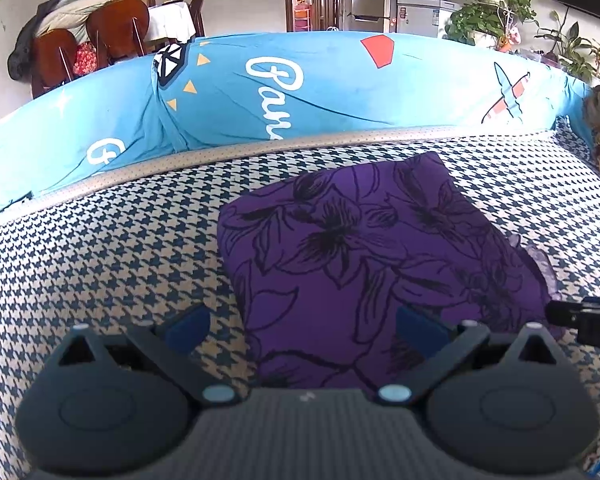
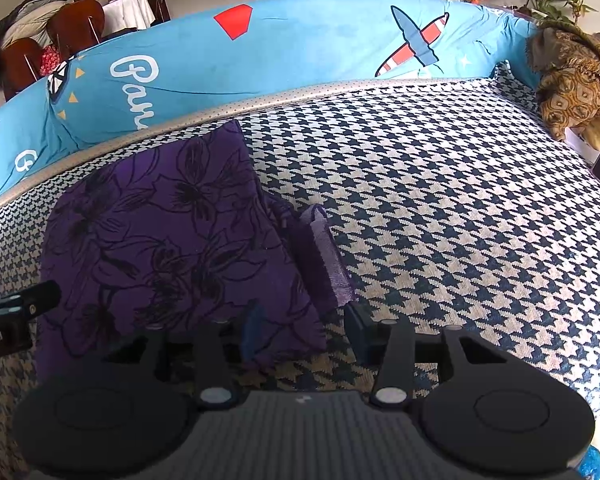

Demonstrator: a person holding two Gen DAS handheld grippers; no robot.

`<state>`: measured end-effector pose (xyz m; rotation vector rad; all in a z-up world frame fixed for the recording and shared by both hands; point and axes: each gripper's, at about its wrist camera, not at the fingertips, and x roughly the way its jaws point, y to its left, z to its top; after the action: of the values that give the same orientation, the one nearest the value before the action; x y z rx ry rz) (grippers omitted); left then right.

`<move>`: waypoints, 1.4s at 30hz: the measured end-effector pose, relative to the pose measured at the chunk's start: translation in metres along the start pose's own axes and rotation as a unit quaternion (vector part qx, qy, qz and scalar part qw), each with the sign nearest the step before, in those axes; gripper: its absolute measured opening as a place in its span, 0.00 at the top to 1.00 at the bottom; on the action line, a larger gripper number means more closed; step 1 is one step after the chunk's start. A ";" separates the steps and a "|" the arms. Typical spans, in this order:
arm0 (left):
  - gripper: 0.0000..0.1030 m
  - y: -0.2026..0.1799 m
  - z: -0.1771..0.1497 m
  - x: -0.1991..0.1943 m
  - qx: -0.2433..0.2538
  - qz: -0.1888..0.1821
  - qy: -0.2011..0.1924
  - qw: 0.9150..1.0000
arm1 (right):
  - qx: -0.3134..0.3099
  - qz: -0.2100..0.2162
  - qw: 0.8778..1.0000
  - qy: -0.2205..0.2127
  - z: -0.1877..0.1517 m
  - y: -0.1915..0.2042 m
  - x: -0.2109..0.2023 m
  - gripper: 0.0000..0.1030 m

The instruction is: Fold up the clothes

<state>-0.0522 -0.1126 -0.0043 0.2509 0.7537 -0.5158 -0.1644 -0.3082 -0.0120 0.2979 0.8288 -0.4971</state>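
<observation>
Both grippers low over the seat, pointing down-fwd. Left gripper: jaws spread wide, nothing pinched; near-left corner of the purple floral garment lies directly below/between the fingers. Right gripper: jaws part-open, straddling the garment's near-right corner; left pad sits over the cloth, right pad over bare houndstooth seat cover; no pinch evident. Garment is folded to a rough rectangle, flat on the seat, ahead of both grippers, long axis running away toward the backrest. A lighter hem strip pokes out along its right edge, just ahead of the right gripper, so the right hand is nearer to it. Judgement: fold near done; tucking that strip looks outstanding. Beyond: blue printed throw over the backrest.
</observation>
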 end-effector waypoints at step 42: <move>0.00 0.087 0.014 0.086 -0.133 -0.156 0.105 0.973 | 0.164 0.188 0.967 0.061 0.012 -0.066 0.062 0.29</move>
<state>0.0548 -0.0746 -0.0526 -0.0670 1.0666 -0.6854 -0.1565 -0.3877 -0.0556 0.7818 0.7848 -0.2581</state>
